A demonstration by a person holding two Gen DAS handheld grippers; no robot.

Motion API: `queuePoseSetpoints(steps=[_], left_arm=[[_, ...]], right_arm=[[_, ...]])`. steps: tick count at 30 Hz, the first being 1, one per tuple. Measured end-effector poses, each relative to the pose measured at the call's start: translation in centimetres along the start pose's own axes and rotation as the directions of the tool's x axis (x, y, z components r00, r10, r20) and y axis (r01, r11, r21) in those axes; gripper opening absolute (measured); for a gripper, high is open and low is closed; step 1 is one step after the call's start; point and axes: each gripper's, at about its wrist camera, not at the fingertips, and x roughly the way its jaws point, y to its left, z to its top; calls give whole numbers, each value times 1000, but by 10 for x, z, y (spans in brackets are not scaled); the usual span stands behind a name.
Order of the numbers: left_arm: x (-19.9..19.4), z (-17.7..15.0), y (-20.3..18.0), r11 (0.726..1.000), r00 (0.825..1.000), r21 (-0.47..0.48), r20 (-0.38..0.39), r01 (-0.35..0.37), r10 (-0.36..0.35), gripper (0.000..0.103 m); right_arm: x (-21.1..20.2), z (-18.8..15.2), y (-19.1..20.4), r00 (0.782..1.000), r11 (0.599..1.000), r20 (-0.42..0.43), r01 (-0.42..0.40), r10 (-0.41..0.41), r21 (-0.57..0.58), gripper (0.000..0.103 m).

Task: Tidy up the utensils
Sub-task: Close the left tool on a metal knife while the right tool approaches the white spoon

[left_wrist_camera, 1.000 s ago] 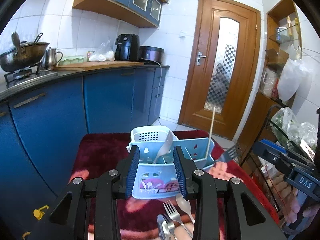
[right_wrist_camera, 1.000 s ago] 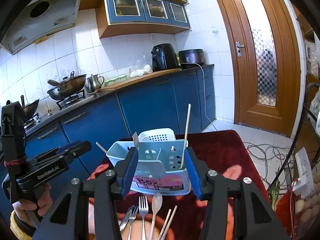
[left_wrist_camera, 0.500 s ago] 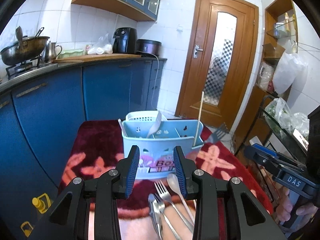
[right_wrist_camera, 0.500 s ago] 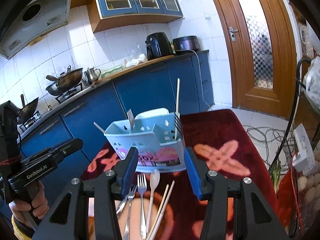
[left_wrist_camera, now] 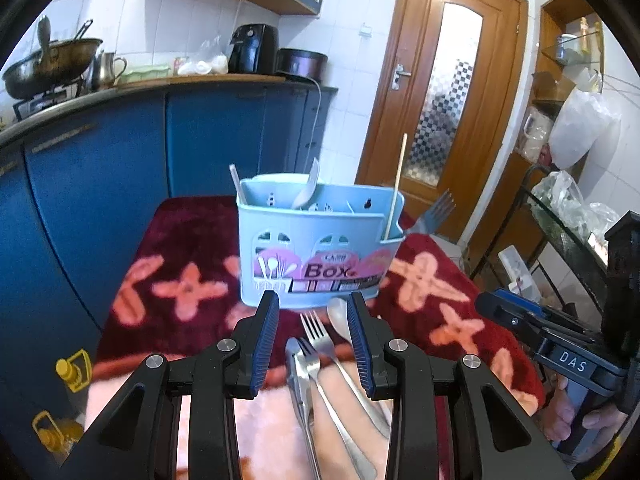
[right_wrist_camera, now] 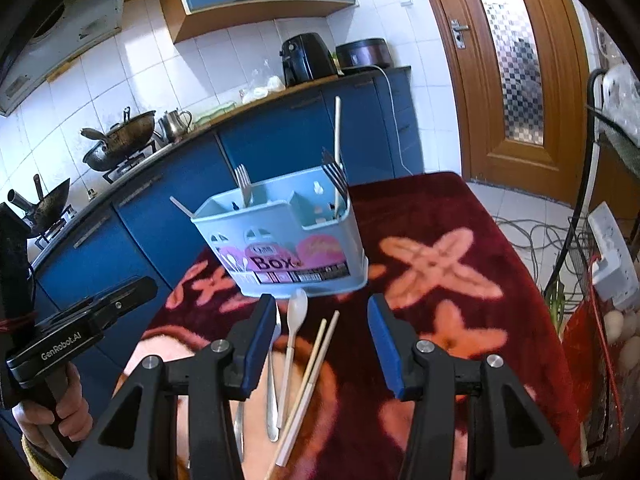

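Hovering spread and empty, both claws overlook steel forks beside a slotted plastic caddy.

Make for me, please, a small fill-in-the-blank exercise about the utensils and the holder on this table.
1. The word printed large on the front of the light blue holder is ____.
2. Beside the white spoon on the cloth lies a pair of ____.
3. The fingers of the right gripper are ____, with nothing between them.
4. The cloth on the table is dark ____ with pink flowers.

Missing words: Box; chopsticks; open; red
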Motion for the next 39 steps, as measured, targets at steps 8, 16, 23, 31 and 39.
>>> queuePoseSetpoints(steps=[8,16,23,31,39], left_arm=[[14,-12,2,1000,999,-10,-53,-3,2,36],[32,-24,7,999,993,-33,-115,-13,9,36],[48,-38,11,999,985,-41,-173,-25,18,36],[65,-55,10,999,969,-27,-247,-40,32,36],[81,-68,4,999,950,-12,-309,-41,35,36]], right_arm=[[16,-15,-13,998,999,-60,11,-9,34,51],[29,-27,-27,994,997,-108,29,-22,65,51],[39,-38,-33,988,996,-151,38,-25,84,51],[45,-46,-37,983,994,-181,41,-22,99,51],[51,-51,-41,979,993,-205,48,-24,111,51]])
